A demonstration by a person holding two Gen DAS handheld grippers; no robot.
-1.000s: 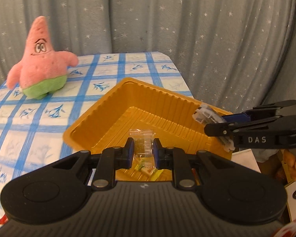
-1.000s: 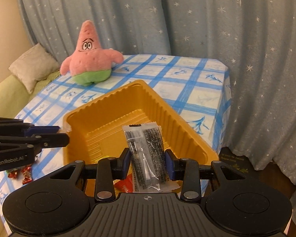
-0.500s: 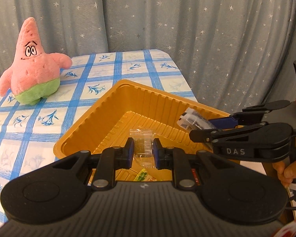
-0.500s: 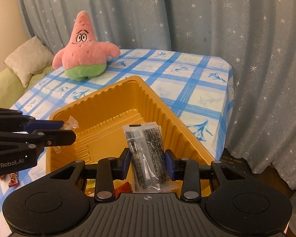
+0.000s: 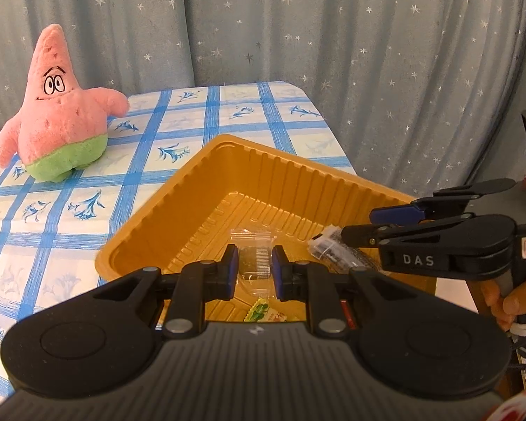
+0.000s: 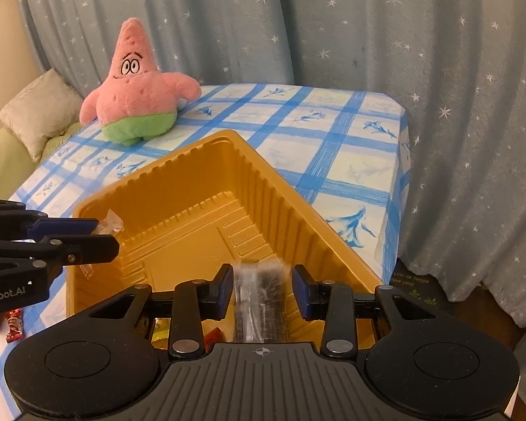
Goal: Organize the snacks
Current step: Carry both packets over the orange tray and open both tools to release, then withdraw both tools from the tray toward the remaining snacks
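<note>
An orange plastic tray (image 5: 298,182) (image 6: 273,193) sits on the blue-checked tablecloth. My left gripper (image 5: 254,268) is shut on a small clear snack packet (image 5: 252,263) over the tray's near corner; it also shows in the right wrist view (image 6: 101,231). My right gripper (image 6: 263,286) has opened, and the dark seaweed-like packet (image 6: 261,298) is blurred and dropping between its fingers into the tray. In the left wrist view the right gripper (image 5: 357,226) shows at right with that packet (image 5: 333,251) below its tips. Small wrapped snacks (image 5: 263,312) lie on the tray floor.
A pink starfish plush (image 5: 56,112) (image 6: 136,87) stands at the table's far left. Red-wrapped candies (image 6: 8,322) lie on the cloth left of the tray. A starred grey curtain hangs behind. The table's right edge (image 6: 403,182) drops off. A cushion (image 6: 35,112) is at far left.
My right gripper has opened and let go of the dark packet, which is falling into the tray. Both grippers have moved lower over the tray; the left still holds its clear packet.
</note>
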